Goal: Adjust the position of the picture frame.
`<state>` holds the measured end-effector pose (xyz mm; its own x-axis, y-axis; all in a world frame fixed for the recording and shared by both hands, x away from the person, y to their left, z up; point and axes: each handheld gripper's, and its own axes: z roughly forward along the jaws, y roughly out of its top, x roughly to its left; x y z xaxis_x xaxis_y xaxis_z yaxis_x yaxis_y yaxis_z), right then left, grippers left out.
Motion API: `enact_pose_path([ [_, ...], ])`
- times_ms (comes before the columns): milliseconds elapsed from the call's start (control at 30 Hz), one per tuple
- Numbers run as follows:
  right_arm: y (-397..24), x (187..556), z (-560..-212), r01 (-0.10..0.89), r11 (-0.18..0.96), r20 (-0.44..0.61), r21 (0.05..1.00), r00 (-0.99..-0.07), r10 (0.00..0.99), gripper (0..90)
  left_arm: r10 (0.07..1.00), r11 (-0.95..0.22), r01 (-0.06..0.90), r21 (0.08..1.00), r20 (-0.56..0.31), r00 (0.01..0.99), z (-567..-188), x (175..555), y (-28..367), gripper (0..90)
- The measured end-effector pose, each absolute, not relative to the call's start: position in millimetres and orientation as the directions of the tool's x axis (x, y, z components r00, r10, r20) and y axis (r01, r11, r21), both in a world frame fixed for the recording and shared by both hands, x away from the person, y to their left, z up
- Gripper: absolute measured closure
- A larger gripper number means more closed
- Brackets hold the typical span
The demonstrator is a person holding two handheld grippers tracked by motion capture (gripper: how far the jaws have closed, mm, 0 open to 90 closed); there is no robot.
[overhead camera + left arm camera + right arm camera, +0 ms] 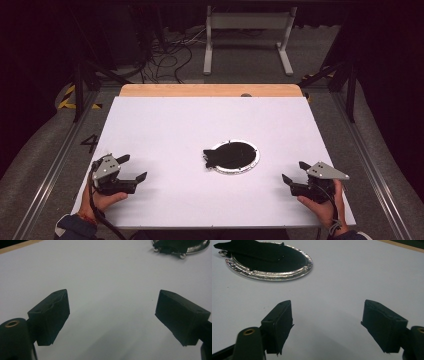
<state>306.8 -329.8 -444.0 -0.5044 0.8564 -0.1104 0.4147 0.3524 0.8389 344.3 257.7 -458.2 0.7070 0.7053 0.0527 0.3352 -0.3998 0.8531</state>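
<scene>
A round silver-rimmed plate (250, 166) with a black inside sits a little right of the middle of the white table (175, 125). A flat black piece (215, 156) lies across the plate and sticks out over its left rim. In the right gripper view the plate (274, 275) is at the upper left with the black piece (249, 248) on it. My left gripper (132, 167) rests open near the front left corner, well left of the plate. My right gripper (295, 171) is open near the front right edge. Nothing is between either pair of jaws.
A wooden strip (210, 90) runs along the table's far edge. Beyond it stand a white metal frame (247, 30) and loose cables (170, 55) on the floor. Metal rails (360, 150) flank the table on both sides.
</scene>
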Motion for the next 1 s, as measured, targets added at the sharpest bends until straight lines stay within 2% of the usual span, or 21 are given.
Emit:
enact_pose_path([
  [33,-330,307,-444,0.415,0.353,-0.111,0.839,-0.504,0.857,27.7,0.696,-0.414,0.333,0.847,0.059,0.716,-459,344,254,14.2],
  [167,-332,306,-441,0.409,0.353,-0.11,0.842,-0.51,0.853,46.6,0.676,-0.456,0.345,0.82,0.067,0.734,-460,340,248,22.1],
  [267,-331,307,-439,0.413,0.355,-0.103,0.839,-0.521,0.847,55.3,0.659,-0.466,0.337,0.818,0.067,0.75,-461,338,247,29.2],
  [367,-329,308,-439,0.412,0.358,-0.094,0.838,-0.537,0.838,60.2,0.656,-0.466,0.32,0.825,0.08,0.75,-459,335,247,33.7],
  [400,-329,308,-439,0.412,0.358,-0.094,0.838,-0.537,0.838,60.2,0.656,-0.466,0.32,0.825,0.08,0.75,-459,335,247,40.9],
  [433,-328,308,-440,0.412,0.36,-0.093,0.837,-0.542,0.835,61.9,0.651,-0.484,0.303,0.821,0.107,0.752,-457,334,247,40.9],
  [500,-327,309,-440,0.414,0.367,-0.092,0.833,-0.551,0.829,65.0,0.657,-0.489,0.314,0.814,0.107,0.746,-457,335,246,55.3],
  [533,-326,309,-439,0.413,0.368,-0.088,0.833,-0.557,0.825,67.8,0.656,-0.494,0.313,0.811,0.111,0.747,-457,336,245,55.3],
  [600,-323,310,-438,0.408,0.372,-0.085,0.834,-0.571,0.816,71.4,0.651,-0.505,0.32,0.802,0.111,0.751,-457,337,244,66.3],
  [800,-317,313,-437,0.402,0.383,-0.075,0.832,-0.602,0.795,84.8,0.622,-0.504,0.326,0.799,0.074,0.779,-454,343,241,88.0],
  [1000,-307,316,-439,0.408,0.398,-0.071,0.821,-0.619,0.782,88.3,0.594,-0.521,0.322,0.791,0.064,0.802,-450,364,224,89.9],
])
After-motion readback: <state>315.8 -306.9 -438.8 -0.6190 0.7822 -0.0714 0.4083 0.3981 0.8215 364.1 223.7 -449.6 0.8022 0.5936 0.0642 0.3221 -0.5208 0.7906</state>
